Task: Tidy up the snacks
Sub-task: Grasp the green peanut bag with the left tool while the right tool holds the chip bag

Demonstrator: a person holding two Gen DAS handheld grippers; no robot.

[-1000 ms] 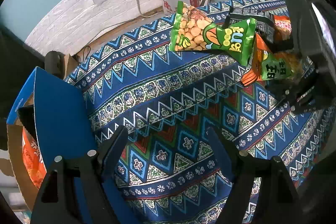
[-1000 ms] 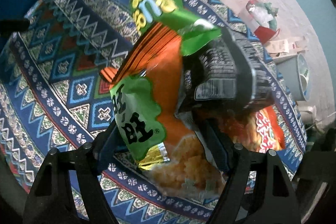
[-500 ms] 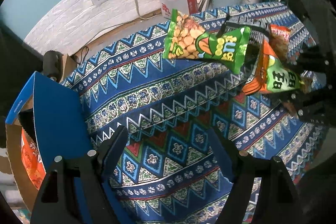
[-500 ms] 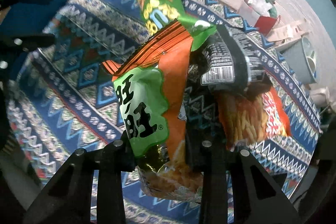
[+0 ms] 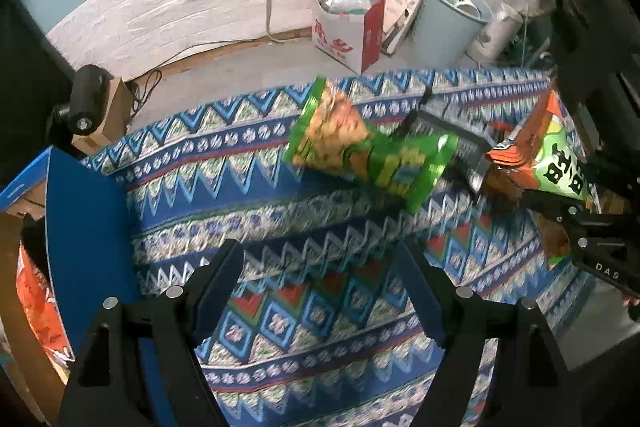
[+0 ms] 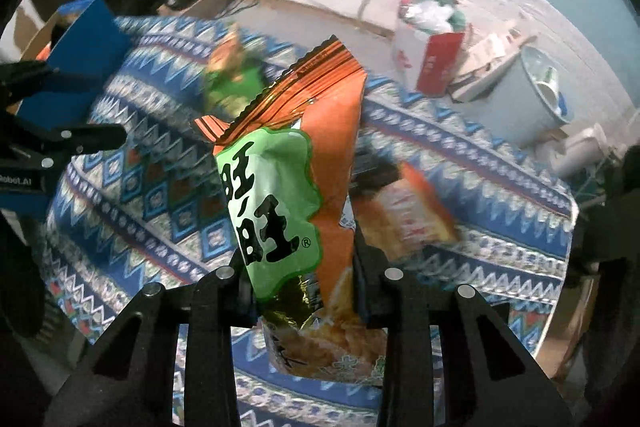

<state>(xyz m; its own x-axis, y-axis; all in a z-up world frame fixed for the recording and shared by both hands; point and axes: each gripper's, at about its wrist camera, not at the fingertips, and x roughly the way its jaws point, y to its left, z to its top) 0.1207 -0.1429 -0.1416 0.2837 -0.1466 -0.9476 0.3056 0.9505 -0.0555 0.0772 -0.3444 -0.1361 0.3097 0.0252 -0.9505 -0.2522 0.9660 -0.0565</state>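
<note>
Right tongs (image 6: 300, 291) clenched on lower part of the orange snack bag (image 6: 320, 163). Compared with a second ago, jaws have closed from wide to tight and the bag now hangs clear of the worktop (image 6: 500, 227); pickup looks done, transfer is next. Likely destination: blue-sided cardboard box (image 5: 80, 227) at left edge, which already holds an orange packet.

Left tongs (image 5: 320, 287) released, nothing between the jaws, hovering over bare cloth.

Bag: glossy crinkled foil, flat pillow shape, serrated top seam, green label with black characters.

Farther on the cloth: green peanut bag (image 5: 368, 155), shiny film, lying flat; a black-backed packet (image 5: 460, 147) partly under it. Worktop cover is woven fabric, blue zigzag and diamond pattern.
</note>
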